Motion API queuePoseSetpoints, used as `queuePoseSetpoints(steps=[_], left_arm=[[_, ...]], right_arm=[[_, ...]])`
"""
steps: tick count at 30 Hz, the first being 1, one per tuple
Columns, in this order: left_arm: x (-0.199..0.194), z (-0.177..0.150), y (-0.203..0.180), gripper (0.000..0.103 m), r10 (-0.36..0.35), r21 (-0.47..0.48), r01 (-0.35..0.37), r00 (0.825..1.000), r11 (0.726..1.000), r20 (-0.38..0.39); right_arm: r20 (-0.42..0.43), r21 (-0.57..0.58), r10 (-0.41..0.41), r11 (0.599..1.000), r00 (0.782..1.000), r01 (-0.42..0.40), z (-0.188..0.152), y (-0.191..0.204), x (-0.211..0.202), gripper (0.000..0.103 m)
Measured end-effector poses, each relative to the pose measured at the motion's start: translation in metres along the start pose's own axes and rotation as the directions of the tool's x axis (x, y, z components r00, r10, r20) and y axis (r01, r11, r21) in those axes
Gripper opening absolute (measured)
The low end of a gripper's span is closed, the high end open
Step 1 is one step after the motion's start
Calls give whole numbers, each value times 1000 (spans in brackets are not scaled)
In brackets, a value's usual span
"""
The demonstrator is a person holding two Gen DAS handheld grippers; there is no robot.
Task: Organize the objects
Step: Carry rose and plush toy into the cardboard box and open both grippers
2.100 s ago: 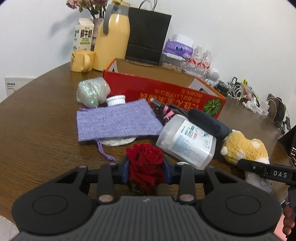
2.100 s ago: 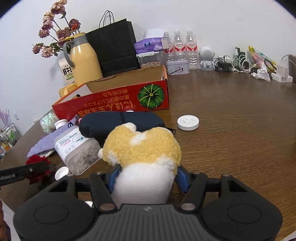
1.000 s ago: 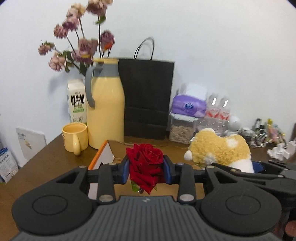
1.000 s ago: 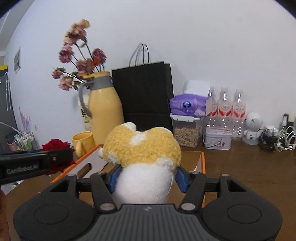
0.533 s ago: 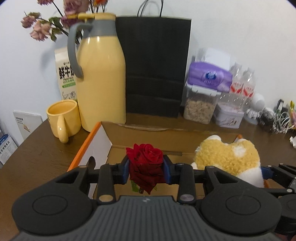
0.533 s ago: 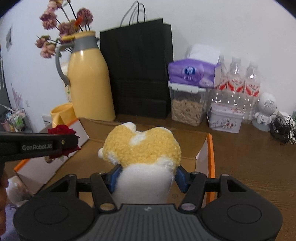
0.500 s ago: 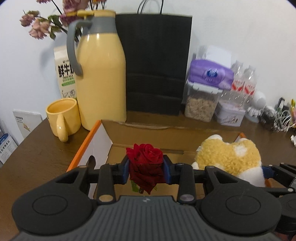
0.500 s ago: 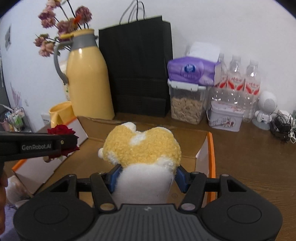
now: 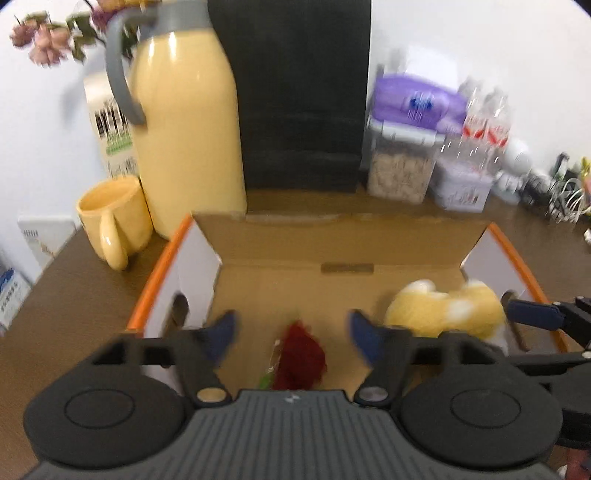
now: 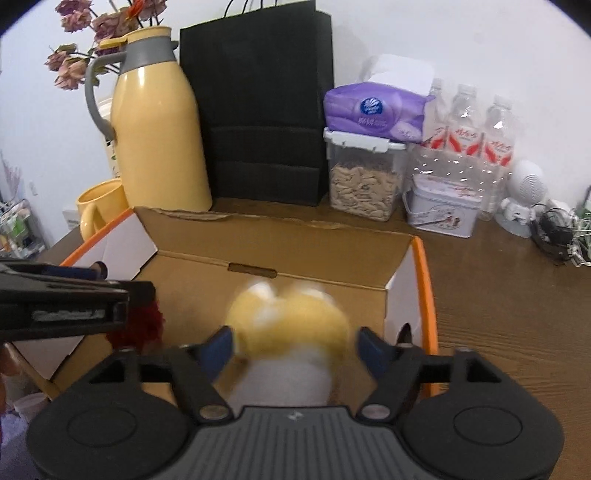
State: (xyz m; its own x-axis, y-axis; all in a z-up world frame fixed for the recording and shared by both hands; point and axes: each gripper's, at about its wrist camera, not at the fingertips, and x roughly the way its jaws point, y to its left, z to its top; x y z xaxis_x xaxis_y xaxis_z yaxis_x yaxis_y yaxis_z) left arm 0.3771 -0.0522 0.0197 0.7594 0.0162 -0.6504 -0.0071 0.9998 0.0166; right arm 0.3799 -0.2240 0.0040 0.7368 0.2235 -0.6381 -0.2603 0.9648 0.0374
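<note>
Hovering over the open cardboard box (image 9: 343,251), the left gripper (image 9: 291,334) has just been opening its jaws, which stand wide with the red rose (image 9: 301,356) loose between them, untouched. To its right, the right gripper (image 10: 293,349) has likewise just spread, pads clear of the yellow plush toy (image 10: 288,319) between them. Beyond the box's far wall stand a yellow thermos (image 10: 157,136) and black paper bag (image 10: 258,103).

Plain white wall (image 10: 443,33), brown wooden table (image 10: 517,295)

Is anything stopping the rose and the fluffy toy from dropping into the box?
Nothing visible. Both grippers' jaws have just been opening, and the rose and toy sit over the box's bare floor.
</note>
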Motion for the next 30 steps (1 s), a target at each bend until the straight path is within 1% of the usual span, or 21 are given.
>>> queuePoseSetpoints(steps=[1,3,4,5,11,16,21,26,30], left_arm=[[-7,2,2,98,5,2,-5,1000,1000,27],[-20,6,7,101,6,-1,-6,997,1000,78],[-25,8,10,103,-6,-2,6,996,1000,90],[-29,9,14,103,-16,-1,16,995,1000,96],[-34,9,35,103,-51,34,48,995,998,85],[-41,4,43,103,-81,58,76,994,995,76],[-53,-7,42,103,-102,74,96,991,993,81],[-60,-14,42,103,-98,81,91,991,993,92],[-68,-18,42,103,-86,67,79,991,995,102]], right_arm=[[9,-5,-9,1000,1000,9,1,2,-4,90],[20,-28,-33,999,999,34,2,9,-11,96],[22,-41,-59,997,998,60,3,13,-14,102],[23,-48,-77,996,997,78,4,16,-15,103],[27,-17,-153,988,988,153,1,26,-23,103],[38,23,-190,982,981,189,-7,31,-36,103],[55,48,-190,981,980,188,-16,32,-54,103],[75,54,-191,981,979,187,-27,30,-71,103],[77,40,-178,984,981,176,-32,29,-84,103]])
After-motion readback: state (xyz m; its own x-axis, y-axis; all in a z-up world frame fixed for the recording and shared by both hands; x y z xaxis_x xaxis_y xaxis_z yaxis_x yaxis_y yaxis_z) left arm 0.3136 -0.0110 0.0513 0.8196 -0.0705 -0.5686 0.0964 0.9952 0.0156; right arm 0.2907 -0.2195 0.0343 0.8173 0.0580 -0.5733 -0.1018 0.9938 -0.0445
